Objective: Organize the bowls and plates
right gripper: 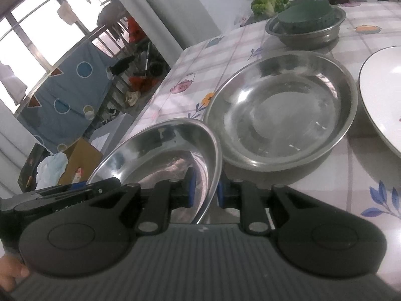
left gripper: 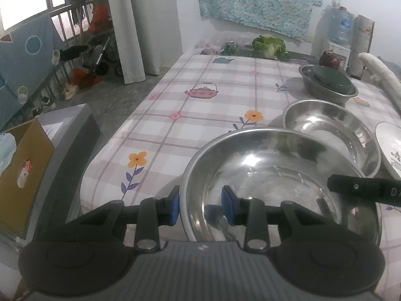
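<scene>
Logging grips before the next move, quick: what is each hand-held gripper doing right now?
Left hand-held gripper: jaws astride the near steel bowl's rim; grip cannot be told.
Right hand-held gripper: closed on that bowl's rim.

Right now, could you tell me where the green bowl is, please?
The green bowl sits upside down inside a steel basin at the table's far right, behind the empty steel bowl and just before the lettuce.

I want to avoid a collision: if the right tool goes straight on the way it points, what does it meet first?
Probably the second steel bowl on the table, beyond the bowl its pads straddle; depth is unclear.
</scene>
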A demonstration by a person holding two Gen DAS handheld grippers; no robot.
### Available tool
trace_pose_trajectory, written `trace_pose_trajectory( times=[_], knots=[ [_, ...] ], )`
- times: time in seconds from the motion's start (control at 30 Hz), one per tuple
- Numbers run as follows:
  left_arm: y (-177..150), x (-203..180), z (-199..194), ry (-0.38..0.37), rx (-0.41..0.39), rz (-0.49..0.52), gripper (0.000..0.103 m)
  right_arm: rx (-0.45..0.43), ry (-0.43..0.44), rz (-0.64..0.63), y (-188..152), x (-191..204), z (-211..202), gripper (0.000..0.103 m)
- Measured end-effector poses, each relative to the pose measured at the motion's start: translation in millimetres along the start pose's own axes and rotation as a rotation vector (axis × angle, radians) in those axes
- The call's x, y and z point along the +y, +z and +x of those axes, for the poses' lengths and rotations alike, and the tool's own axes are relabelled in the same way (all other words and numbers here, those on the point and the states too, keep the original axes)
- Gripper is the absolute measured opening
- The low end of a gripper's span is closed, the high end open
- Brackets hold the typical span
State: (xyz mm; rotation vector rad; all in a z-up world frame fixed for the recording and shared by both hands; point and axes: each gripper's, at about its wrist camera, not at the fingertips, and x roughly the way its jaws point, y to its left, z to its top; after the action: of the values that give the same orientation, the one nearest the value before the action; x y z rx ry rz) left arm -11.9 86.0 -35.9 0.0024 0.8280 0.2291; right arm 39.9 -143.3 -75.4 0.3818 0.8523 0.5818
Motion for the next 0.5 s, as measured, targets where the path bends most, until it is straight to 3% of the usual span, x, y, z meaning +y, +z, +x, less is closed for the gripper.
trace_pose_trajectory(
  times=[0.5],
  knots=[
    [9,-14,-5,-0.015,-0.026,0.027,0.035,-0.027,-0.006,0.026,0,-8,-15,0.018]
  ],
)
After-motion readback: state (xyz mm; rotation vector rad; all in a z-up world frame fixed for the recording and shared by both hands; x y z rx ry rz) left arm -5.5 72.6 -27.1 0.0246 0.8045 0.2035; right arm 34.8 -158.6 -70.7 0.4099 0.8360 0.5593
